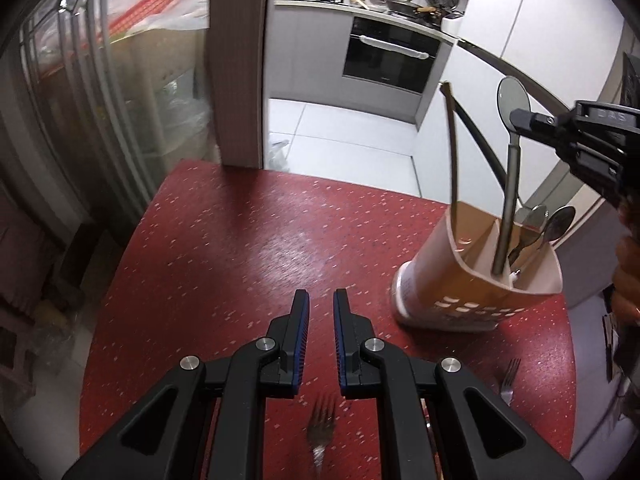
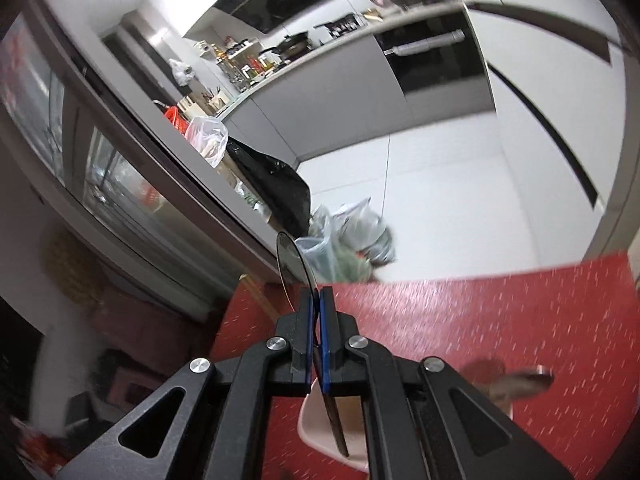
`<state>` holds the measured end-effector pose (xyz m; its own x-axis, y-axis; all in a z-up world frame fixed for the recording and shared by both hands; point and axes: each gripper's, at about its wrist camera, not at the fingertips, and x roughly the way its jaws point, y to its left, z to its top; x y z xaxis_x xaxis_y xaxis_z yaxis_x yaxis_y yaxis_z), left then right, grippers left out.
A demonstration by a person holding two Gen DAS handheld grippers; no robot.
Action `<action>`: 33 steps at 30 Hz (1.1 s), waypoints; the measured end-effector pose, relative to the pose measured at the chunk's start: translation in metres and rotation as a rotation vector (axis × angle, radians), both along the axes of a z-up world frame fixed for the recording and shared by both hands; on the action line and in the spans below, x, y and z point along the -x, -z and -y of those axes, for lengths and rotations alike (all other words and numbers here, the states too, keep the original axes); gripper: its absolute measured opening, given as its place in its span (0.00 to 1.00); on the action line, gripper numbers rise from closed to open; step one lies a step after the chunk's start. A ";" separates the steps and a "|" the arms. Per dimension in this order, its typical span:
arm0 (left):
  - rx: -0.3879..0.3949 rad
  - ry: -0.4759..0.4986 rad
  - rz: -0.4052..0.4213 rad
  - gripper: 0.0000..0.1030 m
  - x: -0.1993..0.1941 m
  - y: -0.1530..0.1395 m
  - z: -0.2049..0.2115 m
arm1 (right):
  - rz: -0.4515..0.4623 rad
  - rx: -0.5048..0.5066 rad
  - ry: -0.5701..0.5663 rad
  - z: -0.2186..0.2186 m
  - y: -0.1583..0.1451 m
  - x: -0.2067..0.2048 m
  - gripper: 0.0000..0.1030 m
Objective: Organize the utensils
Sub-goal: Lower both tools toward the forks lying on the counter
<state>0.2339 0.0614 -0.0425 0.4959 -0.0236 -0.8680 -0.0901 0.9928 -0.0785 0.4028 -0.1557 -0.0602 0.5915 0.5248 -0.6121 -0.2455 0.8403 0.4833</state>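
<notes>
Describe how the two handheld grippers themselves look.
Both match: the left gripper and right gripper have matte black angular linkage arms with triangular cutouts, round silver pivot bolts, and jaws lined with ribbed blue pads. No cables or sleeves are visible.

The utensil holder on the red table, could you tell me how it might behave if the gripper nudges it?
The utensil holder is tall and narrow, and it already looks tilted, so it could tip. It appears to be thin plastic, probably light. The long spoon held by the right gripper stands high inside it, so a sideways pull might lever it over.
</notes>
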 end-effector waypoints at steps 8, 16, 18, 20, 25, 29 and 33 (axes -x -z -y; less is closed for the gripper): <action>-0.034 -0.065 -0.034 0.32 0.011 0.011 -0.015 | 0.003 0.029 -0.035 -0.005 0.022 0.003 0.03; -0.079 -0.100 0.012 1.00 0.013 0.002 -0.013 | -0.079 0.101 -0.069 0.002 0.042 0.028 0.05; -0.091 -0.100 0.006 1.00 0.014 0.002 -0.013 | -0.132 0.112 -0.091 0.002 0.046 0.029 0.09; -0.113 -0.107 -0.003 1.00 0.015 0.001 -0.013 | -0.163 0.128 -0.096 0.002 0.047 0.031 0.33; -0.130 -0.103 -0.027 1.00 0.023 0.001 -0.015 | -0.170 0.074 -0.060 0.017 0.032 0.048 0.76; -0.168 -0.088 -0.071 1.00 0.035 0.006 -0.017 | -0.178 0.050 -0.050 0.027 0.024 0.068 0.78; -0.173 -0.057 -0.148 1.00 0.048 0.023 -0.017 | -0.227 0.054 -0.020 0.043 0.029 0.097 0.79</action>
